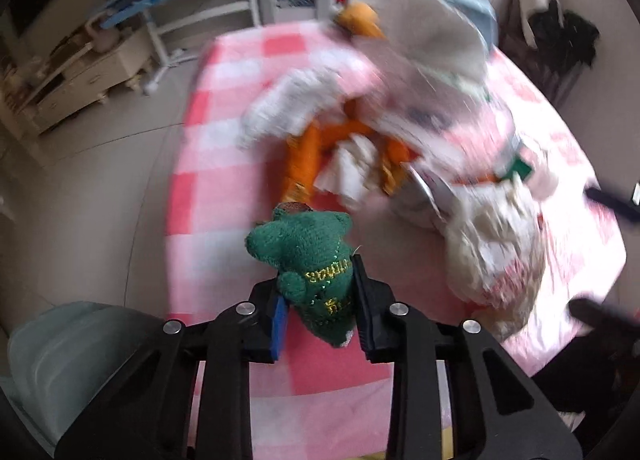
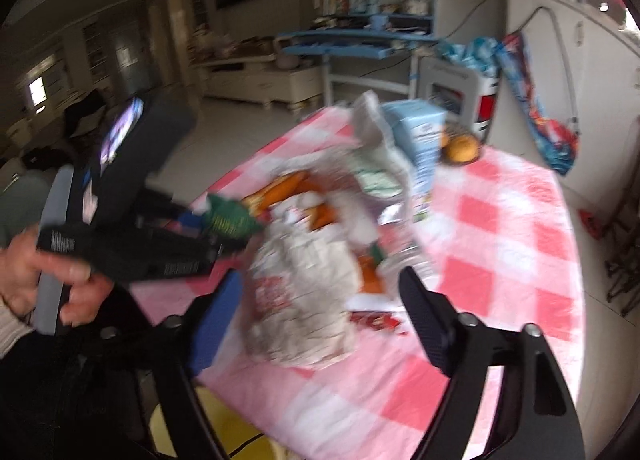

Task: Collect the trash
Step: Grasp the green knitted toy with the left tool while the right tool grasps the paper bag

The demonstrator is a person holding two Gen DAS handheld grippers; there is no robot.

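left hand-held gripper [image 1: 320, 296]: jaws drawn in on a green knitted toy [image 1: 308, 260], pads pressing its flanks, gold stitched lettering facing up. the toy is pinched low on the body so the head sticks out forward, probably to lift it off the pile rather than bin it, though whether it counts as trash is unclear. it hangs just above the near edge of the pink checked tabletop [image 1: 224, 195].

right hand-held gripper [image 2: 320, 312]: jaws spread, one blue-padded finger and one black, either side of a crumpled white paper bag [image 2: 296, 300] without pressing it; judged to be lining up a grasp on it.

trash pile: heaped mid-tabletop, with orange wrappers [image 1: 308, 155], tissue, silver foil, and a pale blue carton [image 2: 420, 131] standing at the back with an orange bun-like item [image 2: 462, 149] beside it.

person's hand [image 2: 48, 280]: wrapped round the left tool's grey handle, at the tabletop's near-left corner.

pale translucent bin-like container [image 1: 80, 344]: low beside the tabletop, possibly the destination.

hard to make out: strong motion blur smears the pile; printing on bag and carton unreadable. the container is cut off by the frame. the toy's underside is hidden.
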